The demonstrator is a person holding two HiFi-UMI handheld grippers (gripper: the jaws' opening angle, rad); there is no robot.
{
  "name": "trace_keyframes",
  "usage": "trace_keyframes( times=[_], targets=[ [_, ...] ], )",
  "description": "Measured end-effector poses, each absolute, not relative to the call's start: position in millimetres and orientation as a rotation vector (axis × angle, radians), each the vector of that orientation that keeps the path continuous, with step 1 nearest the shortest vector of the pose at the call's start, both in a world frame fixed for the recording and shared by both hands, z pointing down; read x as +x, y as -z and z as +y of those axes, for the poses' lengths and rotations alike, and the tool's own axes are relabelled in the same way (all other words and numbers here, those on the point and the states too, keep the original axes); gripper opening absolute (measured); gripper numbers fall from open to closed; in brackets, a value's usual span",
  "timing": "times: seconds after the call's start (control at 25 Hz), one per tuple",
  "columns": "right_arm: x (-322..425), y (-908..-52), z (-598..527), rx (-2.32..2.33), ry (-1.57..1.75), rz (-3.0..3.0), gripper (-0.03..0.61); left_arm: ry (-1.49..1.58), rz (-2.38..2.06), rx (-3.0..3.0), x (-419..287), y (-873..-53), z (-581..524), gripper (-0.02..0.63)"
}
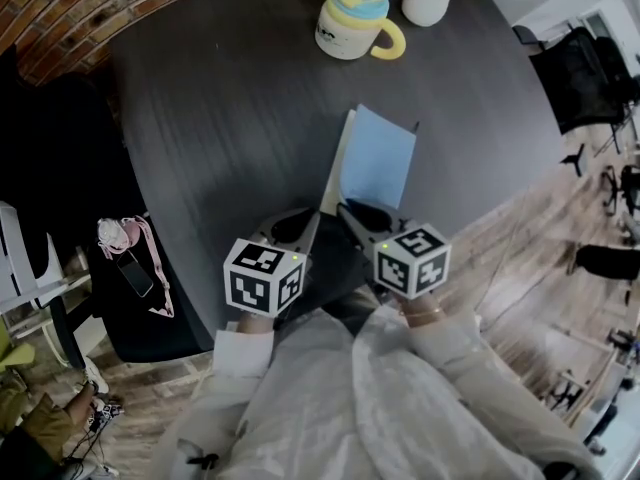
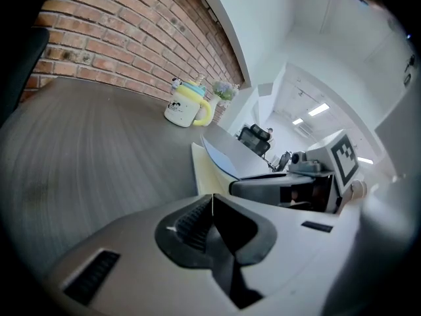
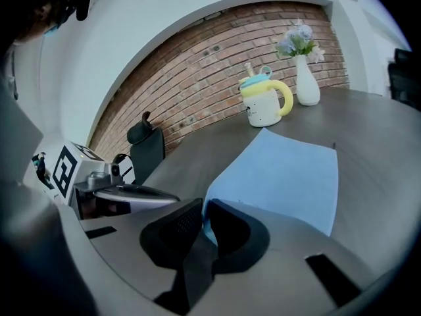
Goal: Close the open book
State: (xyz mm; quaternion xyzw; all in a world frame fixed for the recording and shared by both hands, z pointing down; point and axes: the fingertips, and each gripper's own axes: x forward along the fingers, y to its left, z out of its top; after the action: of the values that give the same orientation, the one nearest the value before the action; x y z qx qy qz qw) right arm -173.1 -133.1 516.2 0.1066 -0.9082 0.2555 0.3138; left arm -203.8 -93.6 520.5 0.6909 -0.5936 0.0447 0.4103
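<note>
We see the open book with the pale blue cover and cream pages [image 1: 378,160] lying on the dark grey wood-grain table [image 1: 200,118], on our side of the cream ceramic mug with the yellow handle [image 1: 350,26]. Farther from that mug, at the book's near edge, our right gripper [image 3: 200,209] has its jaws clamped on the corner of the raised blue cover. Our left gripper [image 2: 212,199] rests just beside it, equally far from the mug, jaws pressed together on nothing, their tips just short of the cream page.
</note>
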Motion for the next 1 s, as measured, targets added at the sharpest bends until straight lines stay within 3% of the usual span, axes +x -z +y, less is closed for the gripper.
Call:
trace_keyframes(
  times=[1.0],
  targets=[
    [-187, -548, -126, 0.287, -0.344, -2.203, 0.054, -0.124, -1.435, 1.828, -201, -524, -85, 0.009]
  ],
)
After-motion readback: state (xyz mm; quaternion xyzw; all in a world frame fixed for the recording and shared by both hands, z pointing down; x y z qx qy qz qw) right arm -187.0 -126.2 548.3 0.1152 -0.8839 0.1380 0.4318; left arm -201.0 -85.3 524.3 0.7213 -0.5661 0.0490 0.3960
